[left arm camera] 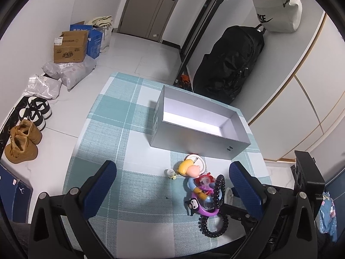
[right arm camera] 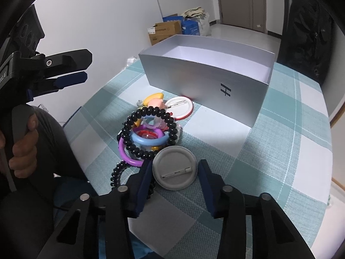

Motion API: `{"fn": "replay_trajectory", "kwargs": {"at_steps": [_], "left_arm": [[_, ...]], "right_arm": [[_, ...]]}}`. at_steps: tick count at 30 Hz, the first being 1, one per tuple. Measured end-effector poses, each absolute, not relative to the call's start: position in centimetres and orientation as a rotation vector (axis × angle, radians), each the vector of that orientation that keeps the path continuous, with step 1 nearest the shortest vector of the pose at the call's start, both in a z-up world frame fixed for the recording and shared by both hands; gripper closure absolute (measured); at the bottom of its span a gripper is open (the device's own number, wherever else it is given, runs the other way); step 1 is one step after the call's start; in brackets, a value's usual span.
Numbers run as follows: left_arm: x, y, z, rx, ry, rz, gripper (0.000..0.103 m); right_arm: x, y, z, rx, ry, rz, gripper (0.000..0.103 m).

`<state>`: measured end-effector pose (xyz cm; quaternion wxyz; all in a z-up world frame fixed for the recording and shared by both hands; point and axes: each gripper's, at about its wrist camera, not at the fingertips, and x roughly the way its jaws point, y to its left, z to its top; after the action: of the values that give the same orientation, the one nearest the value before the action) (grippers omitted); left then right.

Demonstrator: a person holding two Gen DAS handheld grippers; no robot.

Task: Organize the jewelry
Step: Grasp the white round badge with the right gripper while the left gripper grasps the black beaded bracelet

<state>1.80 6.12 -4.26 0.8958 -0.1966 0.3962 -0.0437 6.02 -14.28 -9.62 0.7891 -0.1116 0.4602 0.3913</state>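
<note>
A heap of jewelry (right arm camera: 148, 129) lies on the checked cloth: black bead bracelets (right arm camera: 151, 110), purple and blue rings, cartoon charms. A round grey pin badge (right arm camera: 174, 168) rests against the heap's near side, pin side up. My right gripper (right arm camera: 174, 170) is shut on it, one blue pad at each edge. A white badge with a red rim (right arm camera: 180, 105) lies by the open silver box (right arm camera: 207, 79). My left gripper (left arm camera: 172, 185) hovers open over the cloth, with the heap (left arm camera: 202, 185) by its right finger. It also shows as the left gripper (right arm camera: 87, 68) at upper left.
The silver box (left arm camera: 200, 120) stands at the table's far side, and what shows of its inside is bare. A person's hand (right arm camera: 21, 149) holds the left gripper's handle. Shoes (left arm camera: 23, 142), cardboard boxes and bags line the floor left. A black backpack (left arm camera: 232, 64) leans behind the table.
</note>
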Motion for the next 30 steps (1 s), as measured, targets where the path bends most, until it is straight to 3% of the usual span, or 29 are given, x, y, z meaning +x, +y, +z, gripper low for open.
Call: {"fn": "replay_trajectory", "kwargs": {"at_steps": [9, 19, 30], "left_arm": [[2.0, 4.9, -4.5, -0.403, 0.852, -0.174, 0.007], [2.5, -0.3, -5.0, -0.198, 0.904, -0.255, 0.009], [3.4, -1.3, -6.3, -0.127, 0.976, -0.222, 0.069]], "right_arm": [[5.9, -14.6, -9.3, -0.231, 0.986, 0.825, 0.061], [6.8, -17.0, -8.5, -0.144, 0.983, 0.765, 0.061], [7.1, -18.6, -7.7, -0.09, 0.961, 0.731, 0.061]]}}
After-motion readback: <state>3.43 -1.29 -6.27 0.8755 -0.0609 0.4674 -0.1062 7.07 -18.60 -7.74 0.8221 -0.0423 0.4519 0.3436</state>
